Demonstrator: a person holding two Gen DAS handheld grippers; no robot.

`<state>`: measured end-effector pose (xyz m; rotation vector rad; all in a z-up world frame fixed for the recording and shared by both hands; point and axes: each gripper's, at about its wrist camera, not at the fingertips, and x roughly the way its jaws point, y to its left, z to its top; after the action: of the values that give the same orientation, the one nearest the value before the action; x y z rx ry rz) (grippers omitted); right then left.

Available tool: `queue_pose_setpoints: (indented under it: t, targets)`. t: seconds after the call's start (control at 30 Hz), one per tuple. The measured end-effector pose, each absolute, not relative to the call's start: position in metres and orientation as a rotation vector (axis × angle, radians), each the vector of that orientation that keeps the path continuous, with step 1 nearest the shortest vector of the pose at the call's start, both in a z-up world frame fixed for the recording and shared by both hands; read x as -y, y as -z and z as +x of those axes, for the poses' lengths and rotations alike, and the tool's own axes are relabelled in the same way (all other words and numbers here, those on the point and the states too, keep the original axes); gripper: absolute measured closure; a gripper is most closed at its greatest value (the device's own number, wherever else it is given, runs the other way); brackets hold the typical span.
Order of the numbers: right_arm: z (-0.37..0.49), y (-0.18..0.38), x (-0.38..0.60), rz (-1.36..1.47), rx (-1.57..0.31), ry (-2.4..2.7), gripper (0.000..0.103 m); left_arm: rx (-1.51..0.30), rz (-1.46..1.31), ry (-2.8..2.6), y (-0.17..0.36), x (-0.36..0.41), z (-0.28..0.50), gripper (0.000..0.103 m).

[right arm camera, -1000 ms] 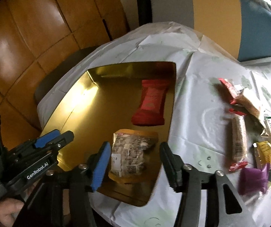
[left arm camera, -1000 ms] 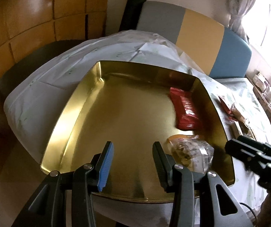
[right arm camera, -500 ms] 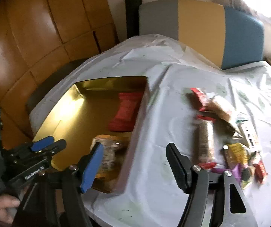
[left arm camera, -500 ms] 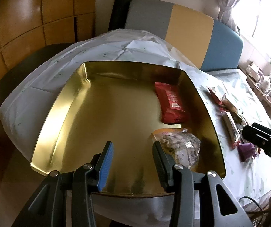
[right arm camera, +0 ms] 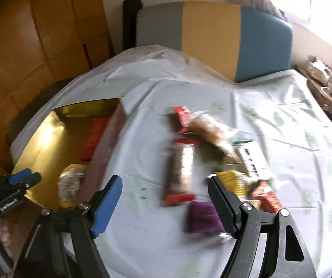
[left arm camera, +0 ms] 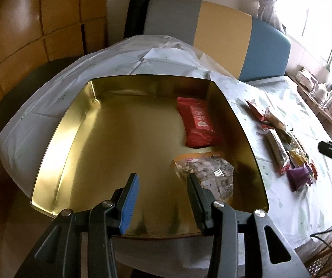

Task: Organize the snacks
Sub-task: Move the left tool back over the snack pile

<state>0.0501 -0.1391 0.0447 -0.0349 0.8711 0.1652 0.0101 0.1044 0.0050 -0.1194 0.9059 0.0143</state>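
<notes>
A gold tin tray (left arm camera: 57,139) sits on the white-covered table and holds a red packet (left arm camera: 198,122) and a clear bag of nut snack (left arm camera: 207,173). My left gripper (left arm camera: 161,199) is open and empty over the tray's near edge. My right gripper (right arm camera: 163,203) is open and empty above the cloth, in front of a long clear bar with red ends (right arm camera: 181,171). A purple packet (right arm camera: 201,216), a yellow packet (right arm camera: 231,180) and other loose snacks lie in a pile right of the tray (right arm camera: 45,134). The right wrist view is blurred.
A chair back in grey, yellow and blue (left arm camera: 221,37) stands behind the table. Wooden panelling (left arm camera: 27,30) fills the left. A shelf with crockery (left arm camera: 314,88) is at the far right by the window. A cable (left arm camera: 327,231) lies at the table's near right.
My right gripper has swung right, from over the nut bag in the tray to over the loose snack pile on the cloth. My left gripper stays open over the tray.
</notes>
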Motion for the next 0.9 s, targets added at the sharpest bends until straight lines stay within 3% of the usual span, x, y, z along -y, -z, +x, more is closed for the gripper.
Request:
queue_pose_setpoints:
  t: [0.53,0.8,0.9]
  targets:
    - [0.056,-0.061,0.270,-0.044,-0.853,0.124,0.022,-0.887,-0.030,0.039,-0.019,-0.073,0.013,0.060]
    - [0.065,-0.038,0.330,0.180,-0.902,0.224,0.022,-0.879,0.052,0.108,-0.029,-0.031,0.024,0.060]
    - [0.064,-0.041,0.336,0.209,-0.885,0.235,0.018,-0.874,0.082,0.158,-0.034,-0.007,0.029,0.060]
